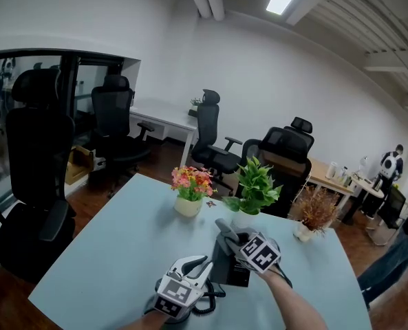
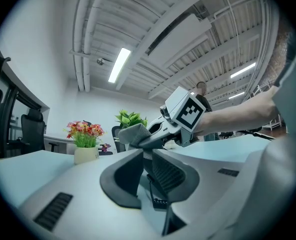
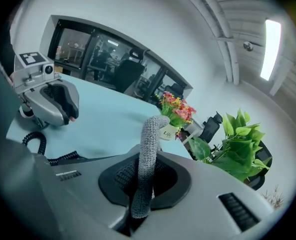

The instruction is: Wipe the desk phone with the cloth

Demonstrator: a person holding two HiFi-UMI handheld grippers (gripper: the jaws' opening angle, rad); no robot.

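The black desk phone (image 1: 232, 272) lies on the pale blue table (image 1: 121, 246) between my two grippers. My right gripper (image 1: 226, 234) hovers over the phone's far end, shut on a grey cloth (image 3: 148, 154) that sticks up from its jaws and shows as cloth (image 2: 134, 134) in the left gripper view. My left gripper (image 1: 205, 262) rests at the phone's left edge. Its jaws stand almost together with a thin dark part of the phone (image 2: 150, 179) pinched between them. The coiled cord (image 3: 34, 143) lies beside it.
A pot of pink and orange flowers (image 1: 190, 190) and a green plant (image 1: 254, 186) stand at the table's far side, with a dried plant (image 1: 312, 215) at the far right corner. Black office chairs (image 1: 38, 177) surround the table.
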